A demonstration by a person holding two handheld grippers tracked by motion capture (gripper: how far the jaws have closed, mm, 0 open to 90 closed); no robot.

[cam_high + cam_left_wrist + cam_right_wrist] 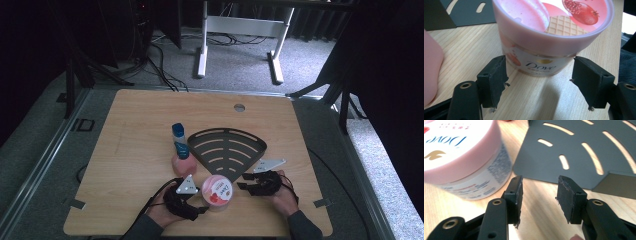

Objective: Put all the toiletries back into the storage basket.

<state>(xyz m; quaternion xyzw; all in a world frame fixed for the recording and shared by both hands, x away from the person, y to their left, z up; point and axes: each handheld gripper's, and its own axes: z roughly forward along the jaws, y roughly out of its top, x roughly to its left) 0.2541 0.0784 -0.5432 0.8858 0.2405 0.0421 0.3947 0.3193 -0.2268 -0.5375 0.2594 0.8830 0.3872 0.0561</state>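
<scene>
Pink tub between open left hand-held gripper jaws — untouched.

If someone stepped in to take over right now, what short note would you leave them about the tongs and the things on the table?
Left tongs: open, jaws either side of the pink tub's base, left pad at or near it, right pad apart; no grip.
Right tongs: open, nothing between them, beside the tub, pointing at the black rack.
The tub stands upright on the table, just in front of the rack. The pink bottle stands left of the rack.
Done: nothing in the rack yet.
Left: probably grip the tub and move it to the rack.
</scene>
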